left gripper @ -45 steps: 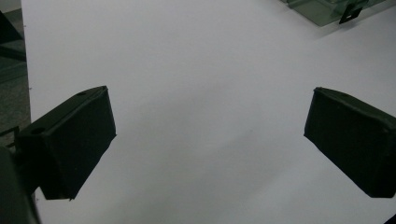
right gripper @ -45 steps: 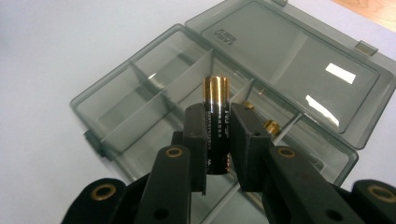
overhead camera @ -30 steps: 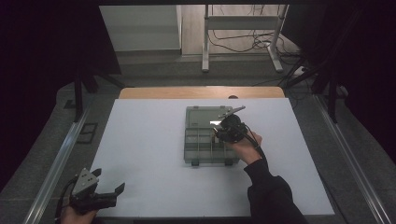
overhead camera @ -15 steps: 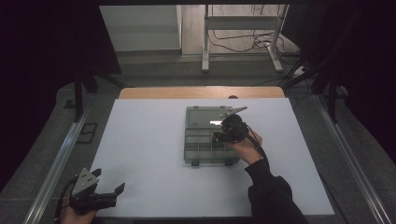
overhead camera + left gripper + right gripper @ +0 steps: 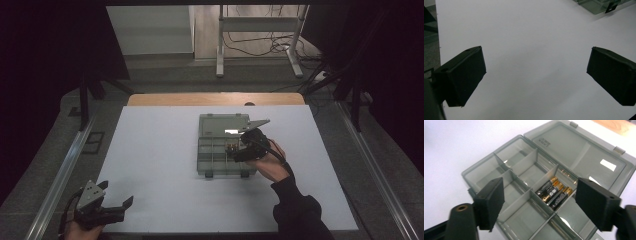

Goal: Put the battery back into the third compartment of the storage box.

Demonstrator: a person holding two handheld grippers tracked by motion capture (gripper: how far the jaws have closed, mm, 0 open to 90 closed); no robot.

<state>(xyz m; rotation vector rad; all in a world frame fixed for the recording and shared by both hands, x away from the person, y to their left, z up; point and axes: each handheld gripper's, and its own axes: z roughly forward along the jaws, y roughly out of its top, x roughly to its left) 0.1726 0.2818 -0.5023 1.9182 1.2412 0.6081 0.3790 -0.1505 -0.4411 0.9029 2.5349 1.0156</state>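
White tabletop [image 5: 165, 160]: the right gripper [image 5: 540, 203] hovers, jaws wide and empty, over three black-and-gold batteries [image 5: 554, 193] inside the open smoky-grey plastic compartment box [image 5: 212, 150]. At the near-left corner, the left gripper [image 5: 112, 207] gapes wide, empty.

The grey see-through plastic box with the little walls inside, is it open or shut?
Open. The grey see-through plastic box has its lid folded back flat on the table, and three black-and-gold batteries lie uncovered in one compartment.

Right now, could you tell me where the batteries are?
In the right gripper view, the batteries lie side by side in one compartment of the open organizer box, between the right tongs' open jaws.
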